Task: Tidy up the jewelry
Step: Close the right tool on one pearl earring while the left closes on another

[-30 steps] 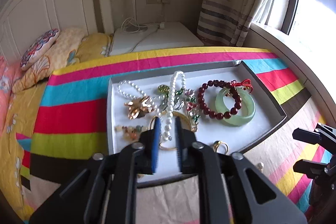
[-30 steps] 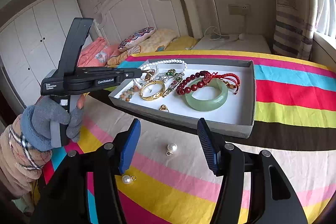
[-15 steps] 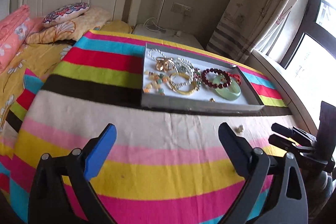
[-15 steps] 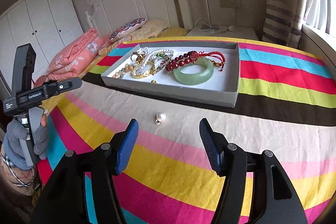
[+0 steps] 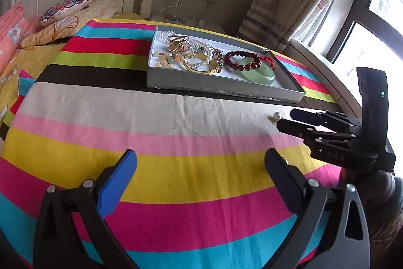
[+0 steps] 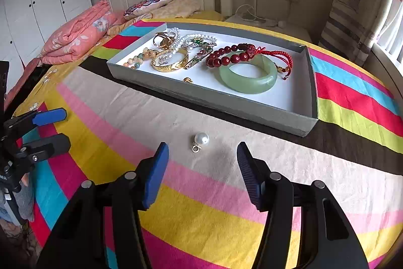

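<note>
On a bed spread with a striped blanket (image 6: 201,206), the left claw (image 5: 201,163) stood wide and empty over the yellow and pink bands, well back from the grey tray (image 6: 252,115). A second earlier it had been pinched narrow over that tray with a strand of white pearls between its pads; its jaws had just been opening, and the pearl strand (image 6: 176,42) now lay among the other pieces, beside the gold bangle (image 6: 170,61), the red bead bracelet (image 6: 226,54) and the green jade bangle (image 6: 248,78). That delivery looked finished. The right claw (image 6: 201,160), held in a gloved hand (image 5: 382,193), had come lower and nearer to a loose pearl pendant (image 6: 200,140), which rested on the pale stripe just ahead of its fingertips, between the claw and the near wall of the tray. Its jaws had just been closing but were about half open, with nothing between the pads and the pendant not yet touched. The pendant appeared to be the next piece bound for the tray; small, round and smooth, it may roll or slip on the soft cloth unless the pads meet squarely on either side of it. Whether other stray pieces remained on the bed could not be told from these views.
</note>
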`<action>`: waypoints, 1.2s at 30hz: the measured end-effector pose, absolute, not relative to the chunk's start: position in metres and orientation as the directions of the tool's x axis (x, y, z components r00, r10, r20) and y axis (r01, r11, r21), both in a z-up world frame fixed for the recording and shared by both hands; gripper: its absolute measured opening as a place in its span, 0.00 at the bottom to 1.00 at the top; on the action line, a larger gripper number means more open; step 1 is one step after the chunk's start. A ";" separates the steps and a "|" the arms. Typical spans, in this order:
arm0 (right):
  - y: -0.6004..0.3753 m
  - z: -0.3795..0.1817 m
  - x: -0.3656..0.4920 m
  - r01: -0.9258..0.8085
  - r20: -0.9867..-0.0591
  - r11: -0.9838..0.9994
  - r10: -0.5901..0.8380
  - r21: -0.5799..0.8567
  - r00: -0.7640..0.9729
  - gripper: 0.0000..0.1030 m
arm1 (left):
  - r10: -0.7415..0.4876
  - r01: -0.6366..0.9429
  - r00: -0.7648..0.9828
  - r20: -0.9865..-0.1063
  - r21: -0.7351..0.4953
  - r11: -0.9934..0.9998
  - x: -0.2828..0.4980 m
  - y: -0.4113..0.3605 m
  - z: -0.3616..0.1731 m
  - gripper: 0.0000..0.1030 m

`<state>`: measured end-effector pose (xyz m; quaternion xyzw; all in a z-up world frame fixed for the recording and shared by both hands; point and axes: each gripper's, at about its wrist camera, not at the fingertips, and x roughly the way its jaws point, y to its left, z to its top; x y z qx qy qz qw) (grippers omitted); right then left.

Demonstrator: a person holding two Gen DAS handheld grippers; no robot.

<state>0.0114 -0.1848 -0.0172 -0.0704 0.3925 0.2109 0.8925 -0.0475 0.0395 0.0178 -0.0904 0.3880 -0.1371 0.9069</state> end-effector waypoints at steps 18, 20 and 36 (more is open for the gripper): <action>-0.179 -0.018 0.017 -0.423 -0.724 0.906 0.310 0.027 0.617 0.14 | -0.281 0.250 0.652 -0.704 -0.151 0.956 -0.052 0.012 0.021 0.97; -0.186 -0.014 0.011 -0.409 -0.700 0.911 0.321 0.044 0.638 0.14 | -0.292 0.286 0.640 -0.711 -0.131 0.949 -0.055 0.001 0.022 0.97; -0.242 -0.005 -0.019 -0.362 -0.624 0.913 0.396 0.189 0.673 0.14 | -0.294 0.486 0.549 -0.782 0.013 0.874 -0.048 -0.087 0.003 0.53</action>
